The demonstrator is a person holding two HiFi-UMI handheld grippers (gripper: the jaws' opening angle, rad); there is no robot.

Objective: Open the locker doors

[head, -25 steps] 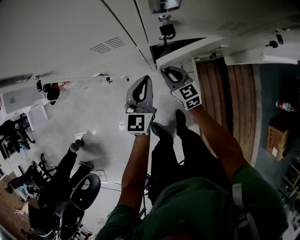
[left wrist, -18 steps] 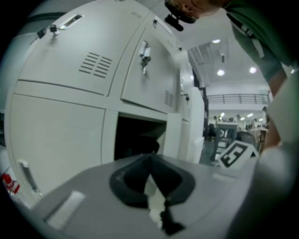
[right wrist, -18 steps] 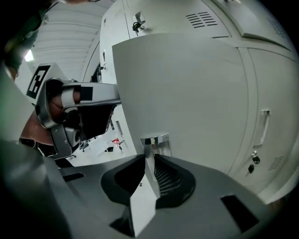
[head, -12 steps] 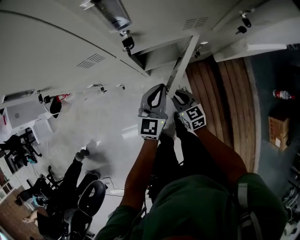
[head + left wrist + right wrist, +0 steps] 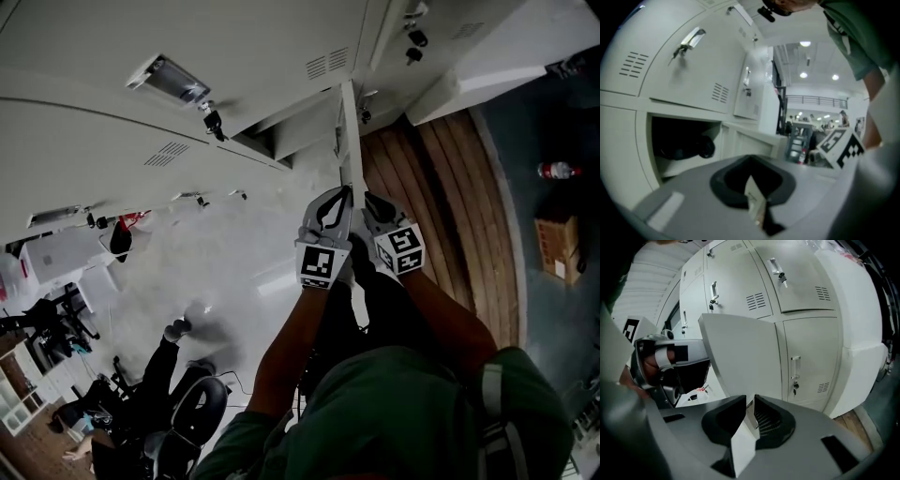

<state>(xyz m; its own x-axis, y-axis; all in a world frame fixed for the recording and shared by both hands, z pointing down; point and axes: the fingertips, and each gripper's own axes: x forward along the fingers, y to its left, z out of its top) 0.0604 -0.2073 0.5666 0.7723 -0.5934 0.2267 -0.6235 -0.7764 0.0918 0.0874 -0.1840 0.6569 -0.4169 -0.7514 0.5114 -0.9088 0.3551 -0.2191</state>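
The locker door [image 5: 349, 131] has swung wider over the wooden floor [image 5: 441, 206], right gripper [image 5: 369, 202] clamped on it, left gripper [image 5: 337, 199] closed empty

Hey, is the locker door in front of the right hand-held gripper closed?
No, the locker door stands swung out from the lockers, its lower edge caught between the jaws of the right hand-held gripper.
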